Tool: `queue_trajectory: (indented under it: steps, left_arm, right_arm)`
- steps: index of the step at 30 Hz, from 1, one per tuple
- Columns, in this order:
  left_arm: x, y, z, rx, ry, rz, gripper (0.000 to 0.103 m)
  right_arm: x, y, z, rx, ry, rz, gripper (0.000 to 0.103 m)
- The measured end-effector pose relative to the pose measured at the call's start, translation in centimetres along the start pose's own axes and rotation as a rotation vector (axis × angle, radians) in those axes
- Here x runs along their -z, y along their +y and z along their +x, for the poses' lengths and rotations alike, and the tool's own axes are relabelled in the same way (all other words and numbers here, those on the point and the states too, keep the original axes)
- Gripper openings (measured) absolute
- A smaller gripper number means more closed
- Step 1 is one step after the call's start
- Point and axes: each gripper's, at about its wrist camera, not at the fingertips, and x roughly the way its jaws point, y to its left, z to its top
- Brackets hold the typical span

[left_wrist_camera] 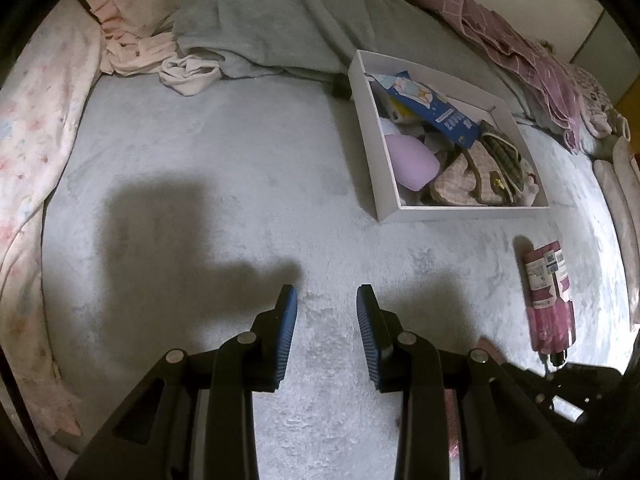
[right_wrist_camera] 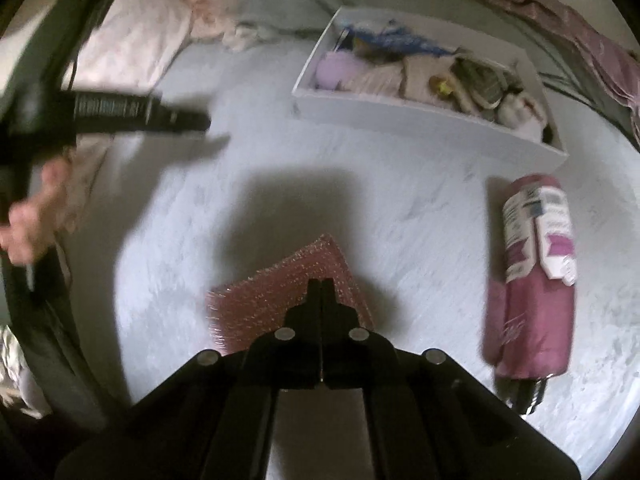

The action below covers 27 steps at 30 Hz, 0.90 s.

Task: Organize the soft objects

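A white box [left_wrist_camera: 378, 176] sits on the grey bed cover, holding a lilac soft item [left_wrist_camera: 412, 162], a plaid pouch [left_wrist_camera: 464, 182] and a blue packet [left_wrist_camera: 436, 110]; it also shows in the right wrist view [right_wrist_camera: 420, 118]. A rolled pink umbrella [left_wrist_camera: 550, 300] lies to the right of the box, also in the right wrist view [right_wrist_camera: 532, 276]. My left gripper [left_wrist_camera: 327, 300] is open and empty above the cover. My right gripper [right_wrist_camera: 322, 282] is shut, over a pink bubble-wrap pad [right_wrist_camera: 280, 292]; whether it grips the pad is hidden.
A folded grey blanket [left_wrist_camera: 280, 16] and pink ruffled pillows [left_wrist_camera: 124, 8] lie at the back. A floral quilt [left_wrist_camera: 28, 152] runs along the left. A plaid maroon cloth [left_wrist_camera: 520, 44] lies at back right. The left gripper's body [right_wrist_camera: 120, 114] and a hand [right_wrist_camera: 28, 216] show blurred at left.
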Motion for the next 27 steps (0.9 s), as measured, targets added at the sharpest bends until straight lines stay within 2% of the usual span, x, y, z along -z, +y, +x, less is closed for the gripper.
queue_trajectory:
  steps: [4,7,10,12,14,15,17,20,21,23,27]
  left_arm:
    - [-0.1,0.3,-0.3,0.015,-0.016,-0.014,0.03]
    - [-0.1,0.5,-0.4,0.019,-0.023,-0.027,0.03]
    - [-0.2,0.1,-0.2,0.043,-0.016,-0.015,0.03]
    - [-0.3,-0.2,0.1,0.094,-0.011,0.003,0.03]
    - [-0.2,-0.6,0.3,0.139,0.004,0.021,0.03]
    - [-0.2,-0.9,0.5,0.156,0.012,0.034,0.03]
    - [-0.3,-1.4,0.9,0.162,0.024,0.048,0.03]
    - [-0.3,-2.3,1.8,0.147,0.052,0.076,0.03]
    - [-0.2,-2.5,2.1,0.138,0.062,0.087,0.03]
    - [-0.2,-2.8,2.6,0.123,0.073,0.092,0.03]
    - [-0.3,-2.5,3.2,0.093,0.089,0.073,0.03]
  right_arm:
    - [-0.3,-1.4,-0.6,0.018,-0.045,0.06,0.001]
    - [-0.8,-2.9,-1.3,0.067,-0.125,0.104,0.001]
    - [-1.4,-4.2,-0.4,0.053,-0.155,0.162,0.002]
    - [-1.3,-4.6,0.4,0.069,-0.13,0.168,0.015]
    - [-0.8,-4.3,1.0,0.077,-0.09,0.145,0.061]
    - [-0.5,-4.1,1.0,0.075,-0.082,0.125,0.068]
    - [-0.2,-3.4,1.3,0.08,-0.081,0.077,0.076]
    - [0.0,-2.4,2.7,0.12,-0.028,-0.003,0.081]
    - [0.1,-2.1,2.9,0.132,-0.04,-0.023,0.084]
    - [0.2,-1.7,3.3,0.124,-0.048,-0.048,0.096]
    - [0.5,-1.0,5.4,0.176,0.004,-0.111,0.103]
